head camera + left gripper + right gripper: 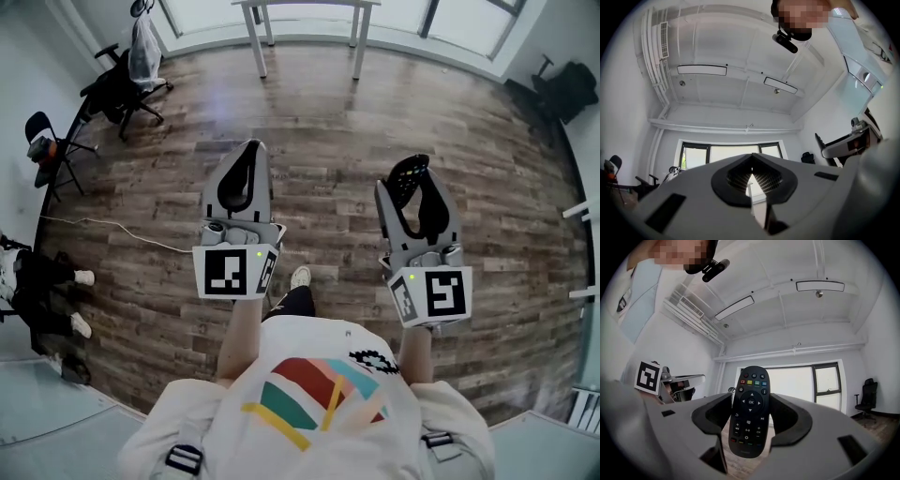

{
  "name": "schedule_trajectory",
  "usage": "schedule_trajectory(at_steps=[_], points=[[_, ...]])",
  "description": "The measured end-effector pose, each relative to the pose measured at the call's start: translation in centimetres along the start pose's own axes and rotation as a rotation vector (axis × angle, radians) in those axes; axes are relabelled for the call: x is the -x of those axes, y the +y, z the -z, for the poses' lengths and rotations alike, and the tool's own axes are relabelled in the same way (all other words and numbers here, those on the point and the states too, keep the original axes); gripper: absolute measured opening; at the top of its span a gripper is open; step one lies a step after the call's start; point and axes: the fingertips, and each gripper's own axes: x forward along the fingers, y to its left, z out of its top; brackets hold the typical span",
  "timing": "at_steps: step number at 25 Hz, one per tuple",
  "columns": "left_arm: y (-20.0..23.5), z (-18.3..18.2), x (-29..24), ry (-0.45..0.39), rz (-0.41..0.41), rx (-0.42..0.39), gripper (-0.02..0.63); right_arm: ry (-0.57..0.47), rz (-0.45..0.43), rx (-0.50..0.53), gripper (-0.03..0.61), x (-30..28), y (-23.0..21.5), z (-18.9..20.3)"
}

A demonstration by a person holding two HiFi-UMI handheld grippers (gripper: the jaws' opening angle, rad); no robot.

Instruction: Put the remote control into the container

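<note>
ahead, table (262,45), chair (125,86) beyond remote (409,178)

Premises: a sparsely furnished office or lab room. Evidence: wood-plank floor (328,122), black swivel chairs (120,92) along the walls, white desk (263,45) beneath a wide window band (801,380), white ceiling with strip lights (701,70) and exposed pipework (655,61).

Open wood floor (328,141) ahead, white table (357,42) far off by windows, chairs (122,89) at left edge
</note>
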Motion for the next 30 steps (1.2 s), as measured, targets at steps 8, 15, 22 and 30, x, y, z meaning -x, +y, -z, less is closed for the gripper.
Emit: schedule_trajectory(at_steps=[8, 15, 22, 30], points=[[7.7, 2.4, -9.2, -0.015, 0.072, 0.023, 0.008, -0.006, 0.044, 0.034, 0.255, -12.1, -0.1, -0.9], [12.3, 5.2, -13.6, -0.016, 0.092, 0.055, 0.008, 0.013, 0.060, 0.025, 0.255, -18.8, 0.6, 0.2], [14.2, 7.9, -18.5, -0.005, 0.087, 0.065, 0.008, 0.008, 0.044, 0.018, 0.255, -24.4, -0.5, 1.3], [15.8, 11.3, -27.9, -0.003, 0.070, 0.039, 0.008, -0.020, 0.018, 0.015, 0.255, -33.7, -5.5, 2.4]])
